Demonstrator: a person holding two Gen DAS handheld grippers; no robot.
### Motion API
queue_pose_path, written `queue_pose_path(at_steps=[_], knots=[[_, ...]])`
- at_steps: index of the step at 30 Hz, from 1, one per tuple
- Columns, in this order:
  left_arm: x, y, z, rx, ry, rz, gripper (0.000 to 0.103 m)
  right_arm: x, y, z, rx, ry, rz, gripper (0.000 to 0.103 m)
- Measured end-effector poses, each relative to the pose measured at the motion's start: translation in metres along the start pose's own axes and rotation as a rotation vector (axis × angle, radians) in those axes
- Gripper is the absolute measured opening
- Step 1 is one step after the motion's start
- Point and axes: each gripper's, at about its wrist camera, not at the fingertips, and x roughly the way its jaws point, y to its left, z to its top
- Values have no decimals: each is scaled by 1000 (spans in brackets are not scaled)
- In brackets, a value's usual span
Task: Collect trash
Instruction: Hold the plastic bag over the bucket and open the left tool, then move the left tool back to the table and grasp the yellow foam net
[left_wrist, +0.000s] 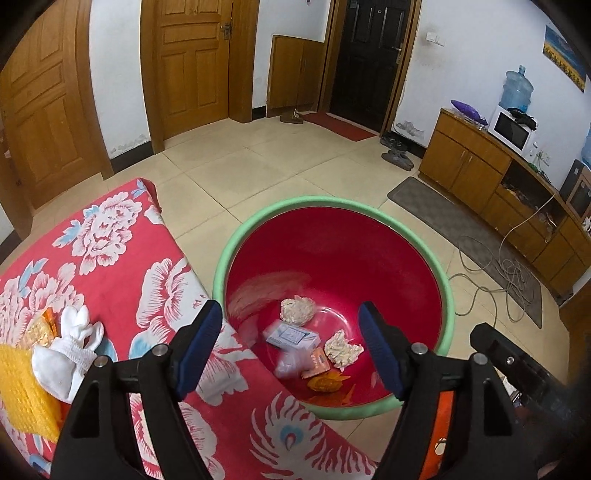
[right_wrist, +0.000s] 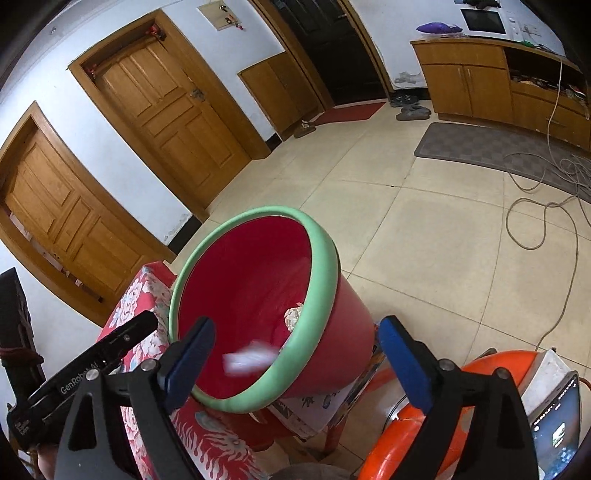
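STATE: left tool (left_wrist: 290, 345) spread, empty; right tool (right_wrist: 295, 360) spread, empty | TRASH: blurred white scrap (right_wrist: 247, 357) at bucket (right_wrist: 325, 254) mouth, lower centre; 2 paper wads (left_wrist: 297, 311) inside | RISK: scrap may catch the green rim and fall outside; white cloth (left_wrist: 70, 347) lower left on table (left_wrist: 122, 266) uncollected.

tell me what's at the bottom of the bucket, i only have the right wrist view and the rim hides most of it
Observer: In the bucket lie a crumpled paper wad, a white box and an orange wrapper.
Operator: anything still to collect
Observer: A white sock and a yellow mesh pad lie on the floral cloth.
Operator: what about the left side, holding anything
Observer: No, the left gripper is open and empty above the bucket.
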Motion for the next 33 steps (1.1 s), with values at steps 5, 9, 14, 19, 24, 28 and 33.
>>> queue_pose_path(at_steps=[5,9,14,19,24,28,33], knots=[[-9,4,-2,-16,-3,4,76,-6,5,-2,-14,-5,8,93],[-21,15,-7,-41,-12,24,76,-12,11,-4,-32,-10,15,93],[-41,33,-12,-76,-26,73,76,-22,21,-5,-49,-18,30,93],[-61,57,-19,-117,-53,106,76,-31,35,-11,-79,-19,46,94],[-80,83,-26,-139,-68,173,76,-38,47,-17,-103,-20,63,94],[-93,109,-33,-173,-77,221,76,-42,57,-21,-126,-18,71,94],[-98,138,-42,-212,-66,280,76,-41,69,-26,-149,-3,81,94]])
